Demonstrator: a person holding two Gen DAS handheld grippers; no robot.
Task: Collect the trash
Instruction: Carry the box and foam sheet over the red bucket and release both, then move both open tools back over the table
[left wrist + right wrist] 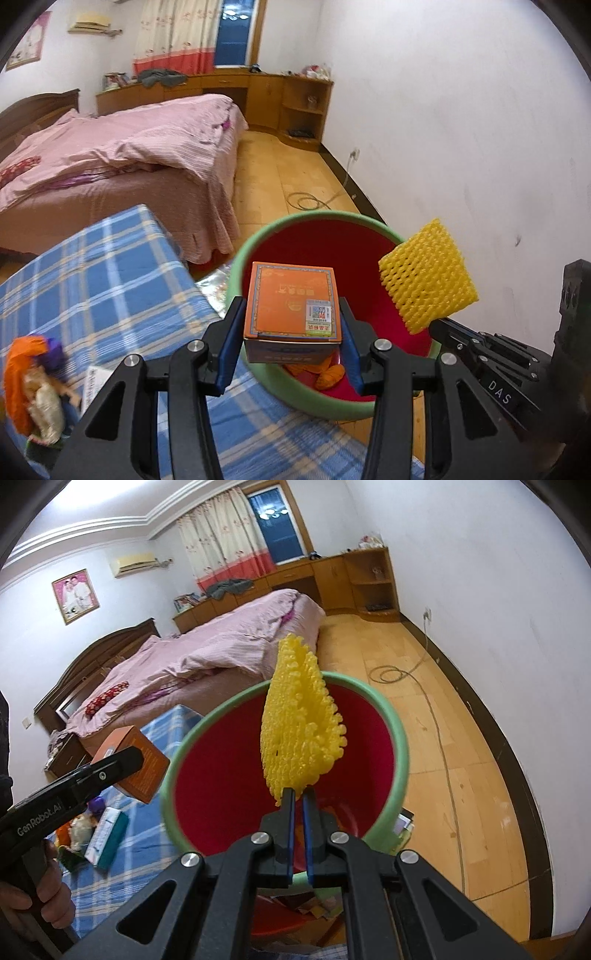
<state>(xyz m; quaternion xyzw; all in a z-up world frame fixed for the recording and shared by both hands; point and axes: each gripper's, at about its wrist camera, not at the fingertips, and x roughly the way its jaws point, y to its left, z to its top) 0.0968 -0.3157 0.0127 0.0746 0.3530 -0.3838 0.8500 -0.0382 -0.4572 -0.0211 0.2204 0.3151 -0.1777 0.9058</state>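
Note:
My left gripper point(291, 314) is shut on an orange cardboard box point(293, 299) and holds it over the open mouth of a bin point(258, 243) with a green rim and red inside. Orange scraps point(327, 374) lie at the bin's bottom. My right gripper point(298, 797) is shut on a yellow foam net sleeve point(299, 734) and holds it upright above the same bin point(400, 746). In the left wrist view the sleeve point(426, 277) hangs at the bin's right rim. In the right wrist view the box point(136, 760) is at the bin's left rim.
A table with a blue plaid cloth point(110, 280) stands left of the bin. On it lie a doll with orange hair point(33, 387) and a white and teal box point(107, 838). A pink bed point(122, 155) stands behind. A cable point(439, 716) runs over the wood floor.

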